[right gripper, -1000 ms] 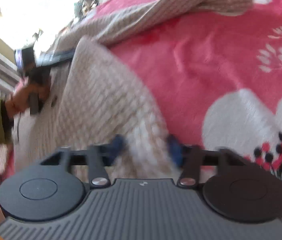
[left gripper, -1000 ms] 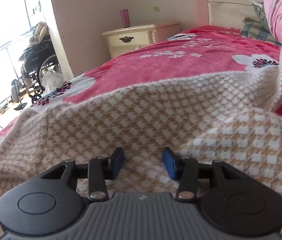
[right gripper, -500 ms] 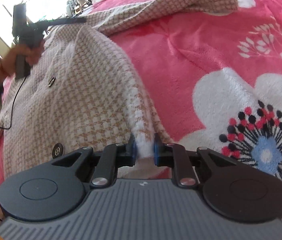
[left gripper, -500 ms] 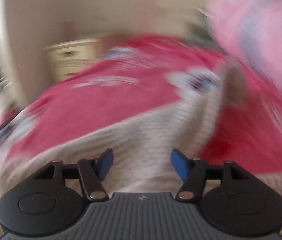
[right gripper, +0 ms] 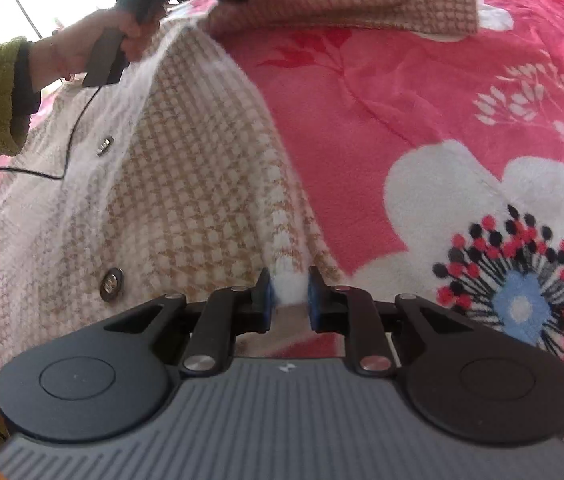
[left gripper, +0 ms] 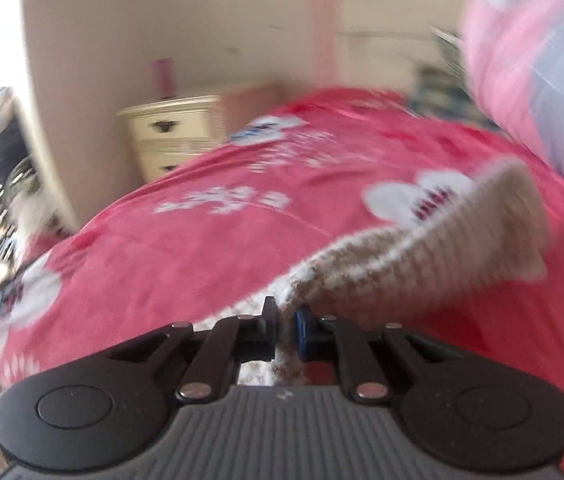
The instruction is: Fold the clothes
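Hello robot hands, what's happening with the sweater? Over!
Left gripper just closed, pinching the sweater near its sleeve. Right gripper shut on the hem. Sweater spread on the red blanket. Nothing in the way.

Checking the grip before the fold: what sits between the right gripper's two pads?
In the right wrist view, the white ribbed hem edge of the cardigan sits between the right gripper's pads, pinched.

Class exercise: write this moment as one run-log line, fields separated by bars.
left gripper: just closed, pinching cardigan by sleeve | right gripper: shut on cardigan hem | surface: pink floral blanket | stage: fold starting
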A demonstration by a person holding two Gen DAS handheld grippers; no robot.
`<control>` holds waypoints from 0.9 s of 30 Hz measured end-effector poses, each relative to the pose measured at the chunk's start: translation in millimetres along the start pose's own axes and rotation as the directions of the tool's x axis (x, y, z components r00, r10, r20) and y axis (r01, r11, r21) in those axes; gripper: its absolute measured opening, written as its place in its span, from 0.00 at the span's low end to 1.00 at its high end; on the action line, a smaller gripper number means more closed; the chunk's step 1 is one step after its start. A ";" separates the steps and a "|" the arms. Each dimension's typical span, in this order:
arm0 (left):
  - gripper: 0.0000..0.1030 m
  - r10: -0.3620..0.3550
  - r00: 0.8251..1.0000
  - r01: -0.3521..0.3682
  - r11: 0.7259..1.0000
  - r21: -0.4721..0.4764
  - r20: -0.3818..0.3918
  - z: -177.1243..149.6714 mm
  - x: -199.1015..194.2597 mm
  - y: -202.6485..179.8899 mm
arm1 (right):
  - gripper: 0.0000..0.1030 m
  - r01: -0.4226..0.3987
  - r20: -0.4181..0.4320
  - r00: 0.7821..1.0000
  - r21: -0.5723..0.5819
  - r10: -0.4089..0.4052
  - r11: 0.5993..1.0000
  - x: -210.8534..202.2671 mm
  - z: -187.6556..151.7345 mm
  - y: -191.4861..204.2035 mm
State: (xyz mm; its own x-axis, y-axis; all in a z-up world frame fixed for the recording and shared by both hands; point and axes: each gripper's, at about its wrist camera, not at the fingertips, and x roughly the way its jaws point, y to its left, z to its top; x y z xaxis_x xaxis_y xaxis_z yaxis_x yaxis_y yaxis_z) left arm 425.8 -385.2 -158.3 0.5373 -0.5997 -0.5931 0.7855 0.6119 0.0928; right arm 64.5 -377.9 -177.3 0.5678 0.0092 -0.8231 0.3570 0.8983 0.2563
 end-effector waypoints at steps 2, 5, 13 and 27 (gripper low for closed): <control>0.11 0.003 1.000 -0.004 0.999 -0.043 -0.010 -10.7 13.4 -0.1 | 0.15 0.007 -0.006 1.000 0.017 -0.007 1.000 2.4 -0.4 -4.4; 0.24 -0.025 0.998 0.017 0.993 -0.118 -0.065 -15.9 24.8 7.5 | 0.17 0.001 -0.004 1.000 0.067 -0.001 0.998 4.3 0.7 -11.4; 0.46 -0.148 0.982 0.175 0.949 -0.262 0.120 9.0 -58.1 66.2 | 0.25 -0.011 0.006 1.000 0.127 0.010 0.992 -0.4 -5.0 -15.8; 0.38 -0.164 0.980 0.180 0.971 0.157 -0.114 -91.2 -49.0 -25.6 | 0.26 0.029 0.174 0.982 0.241 -0.072 0.970 -39.3 -2.6 -26.8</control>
State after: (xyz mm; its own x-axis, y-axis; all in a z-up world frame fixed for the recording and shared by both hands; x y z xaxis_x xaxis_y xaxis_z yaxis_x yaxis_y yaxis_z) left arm 351.4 -324.4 -204.6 0.3628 -0.6288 -0.6877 0.9078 0.4052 0.1084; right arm 30.7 -401.2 -153.1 0.6608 -0.1322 -0.7388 0.5416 0.7655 0.3474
